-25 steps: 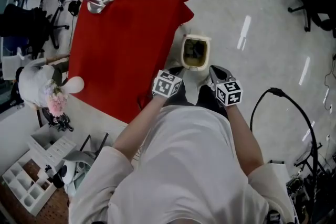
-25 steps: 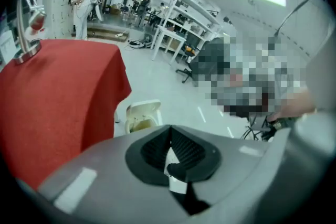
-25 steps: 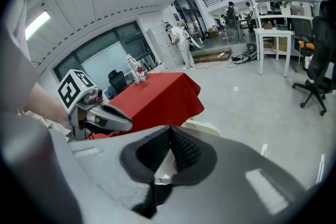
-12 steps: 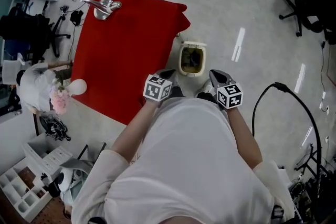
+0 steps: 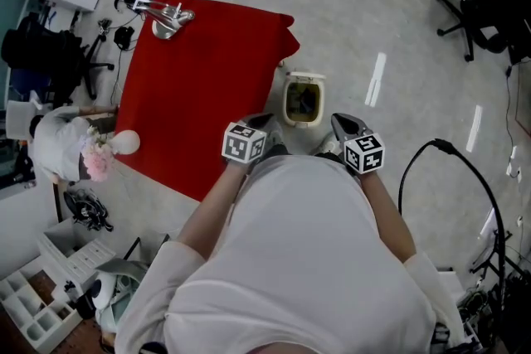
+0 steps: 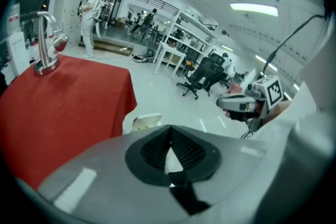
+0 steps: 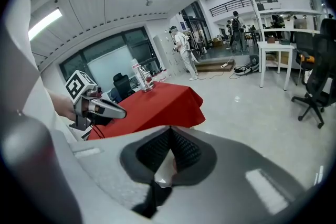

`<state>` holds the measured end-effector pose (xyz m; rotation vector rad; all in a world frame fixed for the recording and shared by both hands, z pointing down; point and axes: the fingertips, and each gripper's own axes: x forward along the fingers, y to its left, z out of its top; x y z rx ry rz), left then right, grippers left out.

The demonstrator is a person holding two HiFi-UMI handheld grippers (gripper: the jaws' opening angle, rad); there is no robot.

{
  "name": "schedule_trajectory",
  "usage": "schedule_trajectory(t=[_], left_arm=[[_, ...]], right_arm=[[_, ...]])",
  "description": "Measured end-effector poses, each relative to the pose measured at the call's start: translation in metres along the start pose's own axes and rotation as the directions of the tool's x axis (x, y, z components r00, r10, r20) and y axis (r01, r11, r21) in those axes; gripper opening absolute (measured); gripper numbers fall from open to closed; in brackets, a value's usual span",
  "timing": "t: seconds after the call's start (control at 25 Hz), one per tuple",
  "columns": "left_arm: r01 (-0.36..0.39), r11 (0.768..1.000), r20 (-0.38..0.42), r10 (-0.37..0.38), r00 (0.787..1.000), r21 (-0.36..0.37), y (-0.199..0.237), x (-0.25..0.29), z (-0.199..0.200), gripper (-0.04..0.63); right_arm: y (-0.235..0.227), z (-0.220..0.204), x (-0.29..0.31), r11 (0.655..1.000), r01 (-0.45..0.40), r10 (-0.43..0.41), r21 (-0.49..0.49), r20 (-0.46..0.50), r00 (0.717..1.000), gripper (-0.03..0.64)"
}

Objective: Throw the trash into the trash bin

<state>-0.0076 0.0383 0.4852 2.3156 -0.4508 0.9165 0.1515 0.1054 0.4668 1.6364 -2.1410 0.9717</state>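
Note:
A cream trash bin (image 5: 303, 78) stands on the floor at the corner of the red-clothed table (image 5: 199, 87); something dark lies inside it. In the left gripper view its lid (image 6: 146, 121) peeks over the gripper's body. My left gripper (image 5: 264, 123) hovers above and to the left of the bin, its jaws shut with nothing between them (image 6: 170, 132). To the bin's right, at about the same height, my right gripper (image 5: 343, 123) is also shut and empty (image 7: 170, 131). Each gripper shows in the other's view: the right (image 6: 247, 104), the left (image 7: 97, 107).
A metal tap fixture (image 5: 166, 12) stands at the table's far end. A soft toy with flowers (image 5: 87, 153) sits by the table's left side. A black cable (image 5: 452, 152) loops over the floor at right, with office chairs (image 5: 489, 4) beyond. White trays (image 5: 33, 303) lie at lower left.
Both grippers have risen away from the trash bin, staying shut. The head view has pulled back, so the bin and the table look smaller.

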Motion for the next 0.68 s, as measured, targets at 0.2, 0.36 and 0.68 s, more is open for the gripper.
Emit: schedule_trajectory(t=[0.2,0.36,0.68], left_arm=[[0.011,1.000,-0.009,-0.011,1.000,0.006,-0.007,0.004,-0.004,0.008],[0.016,1.000,-0.013,-0.016,1.000,0.010,-0.009,0.006,-0.006,0.008],[0.023,1.000,-0.017,-0.022,1.000,0.013,-0.010,0.008,-0.007,0.006]], right_arm=[[0.005,-0.002,-0.001,1.000,-0.011,0.011,-0.020,-0.010,1.000,-0.001],[0.006,0.000,-0.001,1.000,-0.011,0.011,-0.028,-0.007,1.000,-0.001],[0.007,0.000,0.000,0.999,-0.004,0.004,-0.033,-0.006,1.000,-0.001]])
